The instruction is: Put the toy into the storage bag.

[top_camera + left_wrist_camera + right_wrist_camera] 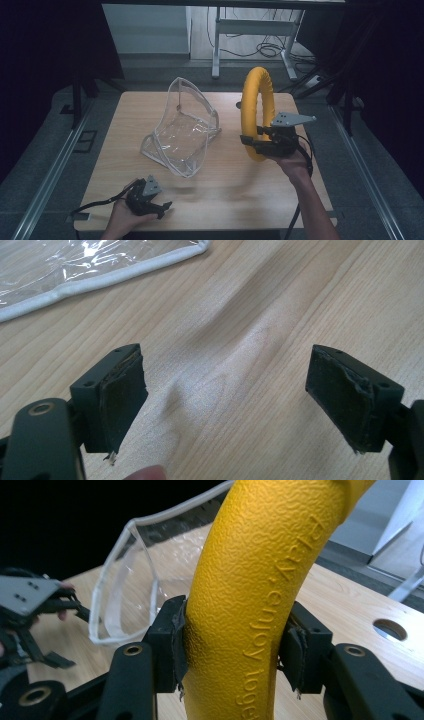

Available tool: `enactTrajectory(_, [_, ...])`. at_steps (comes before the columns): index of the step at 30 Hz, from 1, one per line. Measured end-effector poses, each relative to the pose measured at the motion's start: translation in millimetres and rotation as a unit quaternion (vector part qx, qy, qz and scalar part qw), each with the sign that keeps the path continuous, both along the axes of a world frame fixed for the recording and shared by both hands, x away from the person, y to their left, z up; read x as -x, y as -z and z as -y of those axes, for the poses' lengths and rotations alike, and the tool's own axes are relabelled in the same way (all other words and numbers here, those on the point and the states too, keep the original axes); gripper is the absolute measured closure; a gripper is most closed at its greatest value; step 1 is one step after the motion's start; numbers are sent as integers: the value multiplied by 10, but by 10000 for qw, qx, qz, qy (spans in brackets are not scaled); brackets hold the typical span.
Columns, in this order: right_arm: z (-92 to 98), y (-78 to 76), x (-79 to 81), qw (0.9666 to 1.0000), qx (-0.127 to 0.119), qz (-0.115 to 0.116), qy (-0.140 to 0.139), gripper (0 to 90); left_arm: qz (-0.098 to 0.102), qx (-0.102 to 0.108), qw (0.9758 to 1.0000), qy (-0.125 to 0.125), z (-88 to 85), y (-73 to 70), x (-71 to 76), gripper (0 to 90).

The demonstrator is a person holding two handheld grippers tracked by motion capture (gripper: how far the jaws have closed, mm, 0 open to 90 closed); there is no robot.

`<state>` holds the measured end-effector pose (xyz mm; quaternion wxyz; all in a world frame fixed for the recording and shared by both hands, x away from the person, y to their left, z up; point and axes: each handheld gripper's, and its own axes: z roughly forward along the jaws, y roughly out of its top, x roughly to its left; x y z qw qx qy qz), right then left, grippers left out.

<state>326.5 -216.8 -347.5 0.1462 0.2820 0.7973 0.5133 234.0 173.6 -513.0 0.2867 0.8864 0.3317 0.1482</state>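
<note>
My right claw (260, 141) pinches a yellow ring (257, 107), both pads pressed against its lower curve, holding it upright above the right half of the wooden counter (225, 190). Raised lettering runs along the ring's textured side. My left claw (159, 206) rests near the counter's front left edge, its jaws spread wide with nothing between them. A clear plastic bag (182, 131) stands open mid-counter, between the two claws.
</note>
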Motion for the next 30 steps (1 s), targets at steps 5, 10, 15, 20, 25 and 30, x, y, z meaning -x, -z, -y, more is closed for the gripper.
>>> enactTrajectory(5, [-29, -6, -7, 9998, -185, 12, -60, 503, -7, 0, 10000, 4, 3, 3, -1, 162])
enactTrajectory(10, [-64, -14, -43, 9994, -336, -2, -120, 503, -22, 2, 10000, 13, 12, 14, -2, 162])
enactTrajectory(15, [-116, -53, -46, 9987, -477, 59, -153, 502, -28, 2, 10000, 21, 16, 20, -3, 162])
enactTrajectory(20, [-145, -89, -33, 9979, -610, 102, -175, 501, -22, 7, 10000, 17, 12, 14, -2, 162])
enactTrajectory(25, [-171, -124, -21, 9967, -764, 165, -205, 501, -27, 5, 10000, 16, 13, 16, -2, 162])
enactTrajectory(30, [-192, -159, -9, 9954, -897, 216, -243, 501, -35, 1, 10000, 25, 16, 19, -4, 162])
